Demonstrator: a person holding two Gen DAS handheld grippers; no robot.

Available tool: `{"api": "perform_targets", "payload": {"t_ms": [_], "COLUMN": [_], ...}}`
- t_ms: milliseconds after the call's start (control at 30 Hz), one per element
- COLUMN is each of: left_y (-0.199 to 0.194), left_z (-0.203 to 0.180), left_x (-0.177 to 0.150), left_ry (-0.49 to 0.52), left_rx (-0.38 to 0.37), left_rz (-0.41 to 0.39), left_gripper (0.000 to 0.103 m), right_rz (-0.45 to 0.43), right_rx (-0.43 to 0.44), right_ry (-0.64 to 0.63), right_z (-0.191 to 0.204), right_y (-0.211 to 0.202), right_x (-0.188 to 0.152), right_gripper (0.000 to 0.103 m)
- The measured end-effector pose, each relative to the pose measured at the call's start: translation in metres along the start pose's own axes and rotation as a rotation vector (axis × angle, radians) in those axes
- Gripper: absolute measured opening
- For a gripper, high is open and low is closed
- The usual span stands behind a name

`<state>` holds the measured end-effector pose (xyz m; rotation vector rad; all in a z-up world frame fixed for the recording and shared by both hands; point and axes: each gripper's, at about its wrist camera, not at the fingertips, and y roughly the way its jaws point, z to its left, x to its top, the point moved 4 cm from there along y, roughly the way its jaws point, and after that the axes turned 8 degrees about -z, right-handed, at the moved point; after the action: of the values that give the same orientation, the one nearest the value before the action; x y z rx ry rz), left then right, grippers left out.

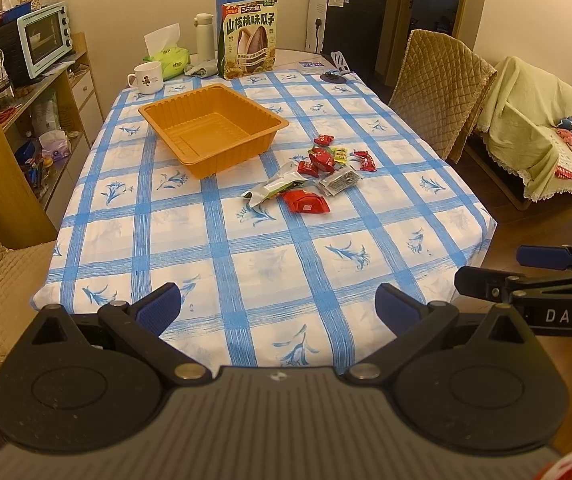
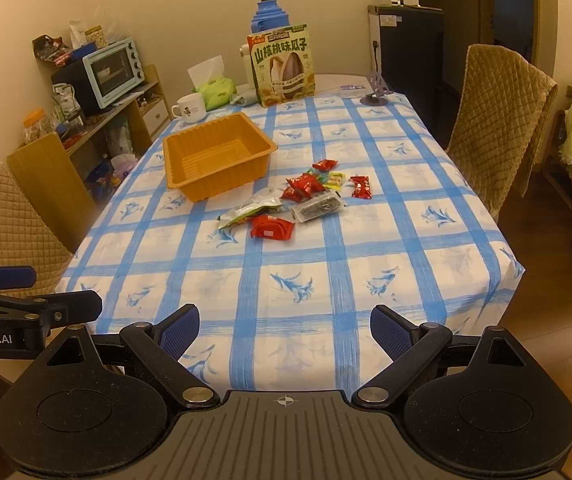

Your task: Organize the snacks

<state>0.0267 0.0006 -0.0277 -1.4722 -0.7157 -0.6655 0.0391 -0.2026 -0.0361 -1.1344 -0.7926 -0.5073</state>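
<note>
Hovering at the near edge of the tabletop (image 1: 245, 280), both tools are empty: left hand-held gripper (image 1: 277, 312) has its jaws spread wide w/ nothing between, and right hand-held gripper (image 2: 285, 334) is the same, wide apart, nothing held. Neither is anywhere near the goods yet.

Snacks sit in a loose pile (image 1: 318, 172) mid-table, just right of the orange tray (image 1: 213, 132), which looks empty. Nearest the camera is a flat red packet (image 1: 306, 201), touching or overlapping a silver-green pouch (image 1: 273, 188); a clear pack of dark bits (image 1: 340, 181) lies beside them, w/ small red candies (image 1: 322, 159) behind. A big seed bag (image 1: 249, 38) stands upright at the far end, by a mug (image 1: 147, 76).

Risks, as I judge them:
- Packets overlap, so closing on one prob. drags or flips its neighbour.
- Flat foil wrappers are slick & thin; jaws may skate over or pinch the checked cloth (image 1: 205, 240) instead, bunching it & shifting the pile.
- Tray looks light; a drop onto its rim could tip or slide it.
- Two grippers going for the same cluster could collide.
</note>
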Motion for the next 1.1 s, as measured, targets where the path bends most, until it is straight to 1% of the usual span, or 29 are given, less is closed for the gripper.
{"api": "perform_targets", "payload": {"t_ms": [1100], "left_y": [-0.0003], "left_z": [0.0002], "left_x": [0.0001], "left_ry": [0.0], "left_rx": [0.0], "left_rz": [-0.001], "left_gripper": [0.103], "right_rz": [-0.005], "right_rx": [0.005], "right_ry": [0.0], "right_z": [0.0018], "right_y": [0.001], "right_x": [0.0008], "right_gripper": [0.092]}}
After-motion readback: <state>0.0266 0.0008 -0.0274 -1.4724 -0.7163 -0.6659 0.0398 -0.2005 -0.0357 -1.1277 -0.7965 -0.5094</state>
